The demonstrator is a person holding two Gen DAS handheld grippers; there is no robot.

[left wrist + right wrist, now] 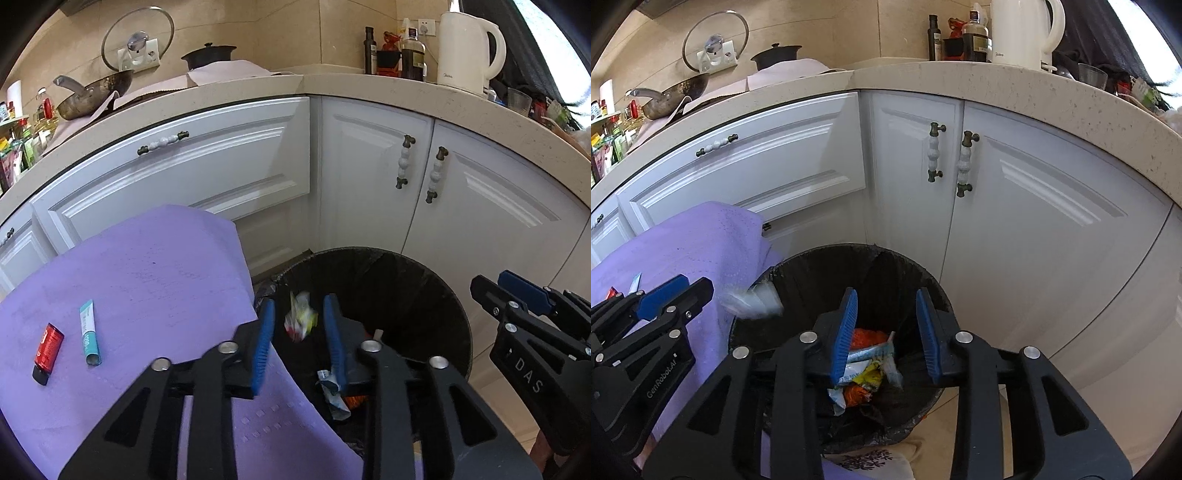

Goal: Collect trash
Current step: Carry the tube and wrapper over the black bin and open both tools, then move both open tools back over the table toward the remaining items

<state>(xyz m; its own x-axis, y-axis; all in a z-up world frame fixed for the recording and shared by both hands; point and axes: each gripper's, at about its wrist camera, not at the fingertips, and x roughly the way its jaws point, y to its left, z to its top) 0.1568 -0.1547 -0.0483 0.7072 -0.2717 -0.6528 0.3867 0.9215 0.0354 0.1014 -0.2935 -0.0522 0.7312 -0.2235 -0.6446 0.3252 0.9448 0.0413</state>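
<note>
two grippers hang over a black bin (436, 295) that stands on the floor in the corner of white kitchen cupboards (207, 162). the left gripper (300, 341) has its blue pads spread apart, and a crumpled scrap of wrapper (301, 315), white with yellow and red, shows blurred in the gap between them above the bin's mouth; neither pad touches it as far as the left wrist view shows. the right gripper (886, 334) is also spread wide with nothing between its pads, pointing down into the bin, where a heap of trash (866, 363) lies: orange, yellow and pale blue wrappers. in the right wrist view a pale blurred scrap (753, 301) sits at the bin's near left rim, just beside the purple cloth (147, 280).

the cloth covers a surface to the left of the bin, its edge touching the rim. two things lie on it, near each other but apart: a red tube with a black cap (48, 352) and a teal and white tube (89, 332). up on the counter (369, 86) stand a white kettle (467, 51), dark bottles (412, 55) and a pan (94, 94).
</note>
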